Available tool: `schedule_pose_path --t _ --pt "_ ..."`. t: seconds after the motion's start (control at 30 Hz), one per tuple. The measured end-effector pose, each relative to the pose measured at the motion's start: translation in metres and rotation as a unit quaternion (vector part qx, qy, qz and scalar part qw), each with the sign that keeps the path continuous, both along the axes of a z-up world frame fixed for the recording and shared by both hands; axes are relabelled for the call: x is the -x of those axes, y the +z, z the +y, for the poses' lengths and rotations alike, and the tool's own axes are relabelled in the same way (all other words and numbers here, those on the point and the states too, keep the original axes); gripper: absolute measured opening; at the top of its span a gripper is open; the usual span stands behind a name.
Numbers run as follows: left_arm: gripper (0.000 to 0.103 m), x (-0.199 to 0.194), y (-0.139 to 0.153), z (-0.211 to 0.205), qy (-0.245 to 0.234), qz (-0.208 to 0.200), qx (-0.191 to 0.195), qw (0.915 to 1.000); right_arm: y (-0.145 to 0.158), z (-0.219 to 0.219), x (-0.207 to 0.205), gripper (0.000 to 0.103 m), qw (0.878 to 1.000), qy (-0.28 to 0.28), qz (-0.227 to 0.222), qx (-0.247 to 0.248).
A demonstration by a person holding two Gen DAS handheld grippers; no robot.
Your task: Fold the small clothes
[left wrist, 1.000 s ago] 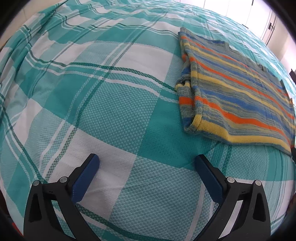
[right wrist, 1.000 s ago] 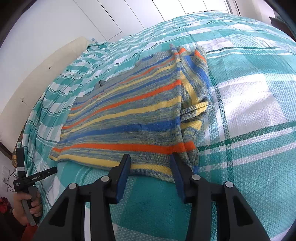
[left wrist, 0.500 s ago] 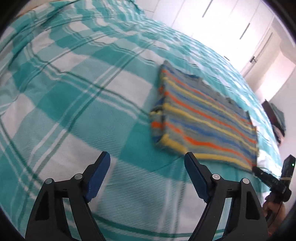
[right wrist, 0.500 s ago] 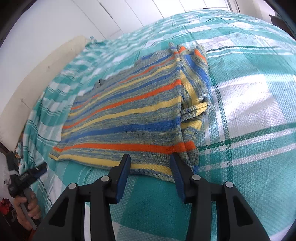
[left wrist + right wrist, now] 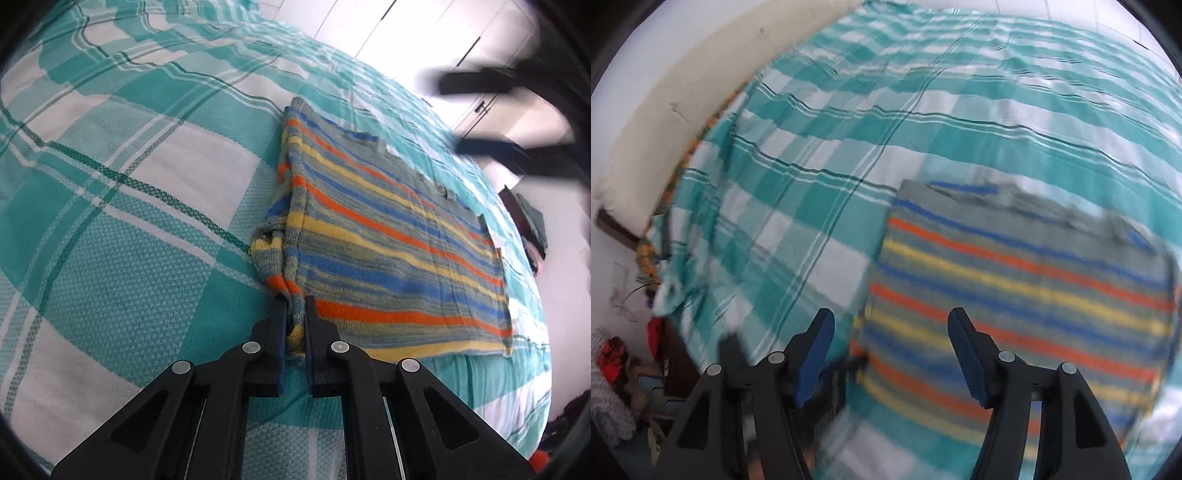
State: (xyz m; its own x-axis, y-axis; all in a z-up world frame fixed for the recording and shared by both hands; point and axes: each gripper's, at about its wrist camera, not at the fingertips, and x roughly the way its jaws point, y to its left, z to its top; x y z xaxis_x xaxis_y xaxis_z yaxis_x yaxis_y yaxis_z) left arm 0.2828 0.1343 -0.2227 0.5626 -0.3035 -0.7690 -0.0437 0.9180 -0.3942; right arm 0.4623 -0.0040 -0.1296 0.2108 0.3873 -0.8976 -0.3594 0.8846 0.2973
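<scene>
Plaid bedspread (image 5: 110,229) under left-gripper (image 5: 295,314)-pinched sweater (image 5: 388,236)

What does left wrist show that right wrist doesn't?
Left wrist only: the left gripper shut on the near corner of the striped sweater, its folded sleeve edge sharp, and white closet doors behind. Right wrist only: the right gripper open above the sweater's edge, gripping nothing, plus a cream headboard and floor clutter. Both: the sweater flat on the teal plaid bedspread; the right view is motion-blurred.
</scene>
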Motion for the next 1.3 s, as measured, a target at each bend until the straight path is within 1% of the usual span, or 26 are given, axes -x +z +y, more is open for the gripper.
schedule_pose_path --t 0.07,0.13,0.2,0.27,0.3,0.33,0.37,0.43,0.53,0.6,0.67,0.77,0.8,0.87,0.93,1.03,1.13,1.17,1.27,1.3 --pt "0.006 0.001 -0.002 0.000 -0.001 -0.007 0.005 1.0000 -0.025 0.040 -0.036 0.060 0.998 0.017 0.002 0.056" --pt "0.006 -0.001 -0.002 0.001 0.000 -0.007 0.011 0.9999 -0.051 0.066 -0.062 0.056 0.994 0.020 0.007 0.103" --pt "0.006 -0.002 -0.004 0.003 0.000 -0.008 0.019 0.9998 -0.073 0.085 -0.079 0.054 0.990 0.013 0.006 0.143" --pt "0.006 -0.003 -0.005 0.004 0.002 -0.007 0.024 0.9997 -0.088 0.094 -0.086 0.053 0.985 0.009 0.000 0.174" --pt "0.006 -0.003 -0.006 0.004 0.002 -0.008 0.025 0.9997 -0.094 0.095 -0.087 0.038 0.983 0.005 -0.002 0.186" --pt "0.006 -0.004 -0.006 0.003 0.002 -0.008 0.025 0.9997 -0.095 0.093 -0.088 0.015 0.980 -0.006 -0.012 0.200" --pt "0.005 -0.004 -0.005 0.004 0.002 -0.009 0.026 0.9996 -0.093 0.088 -0.089 0.010 0.980 -0.013 -0.018 0.200" --pt "0.005 -0.004 -0.002 0.002 0.003 -0.012 0.021 0.9997 -0.082 0.073 -0.089 0.010 0.986 -0.028 -0.014 0.164" --pt "0.004 0.002 0.019 -0.004 -0.001 -0.030 0.000 0.9995 -0.051 0.039 -0.083 0.010 0.992 -0.045 -0.028 0.113" --pt "0.004 0.007 0.038 -0.009 -0.010 -0.048 -0.002 0.9988 -0.030 0.012 -0.077 0.010 0.996 -0.049 -0.032 0.073" --pt "0.004 0.014 0.059 -0.019 -0.026 -0.068 0.003 0.9973 -0.009 -0.017 -0.072 0.010 0.997 -0.052 -0.041 0.050" --pt "0.004 0.021 0.089 -0.052 -0.070 -0.092 0.017 0.9931 0.012 -0.071 -0.065 0.010 0.997 -0.064 -0.048 0.022" --pt "0.004 0.023 0.097 -0.070 -0.091 -0.099 0.021 0.9907 0.018 -0.094 -0.063 0.010 0.997 -0.067 -0.047 0.011" --pt "0.004 0.022 0.108 -0.105 -0.131 -0.106 0.027 0.9853 0.025 -0.132 -0.058 0.010 0.996 -0.074 -0.046 0.006" --pt "0.004 0.018 0.109 -0.143 -0.162 -0.104 0.030 0.9808 0.026 -0.173 -0.055 0.009 0.996 -0.080 -0.047 -0.006" --pt "0.004 0.008 0.104 -0.194 -0.198 -0.099 0.026 0.9749 0.015 -0.238 -0.049 0.010 0.994 -0.094 -0.047 -0.015" --pt "0.004 0.001 0.088 -0.248 -0.231 -0.079 0.020 0.9695 -0.010 -0.297 -0.045 0.010 0.993 -0.109 -0.037 -0.028" --pt "0.004 -0.002 0.081 -0.262 -0.238 -0.071 0.015 0.9684 -0.023 -0.315 -0.045 0.010 0.993 -0.114 -0.033 -0.025" --pt "0.004 -0.009 0.054 -0.301 -0.249 -0.038 0.002 0.9676 -0.055 -0.350 -0.043 0.010 0.991 -0.131 -0.025 -0.017" --pt "0.004 -0.009 0.046 -0.312 -0.251 -0.033 0.000 0.9674 -0.061 -0.359 -0.042 0.010 0.990 -0.139 -0.027 -0.021"
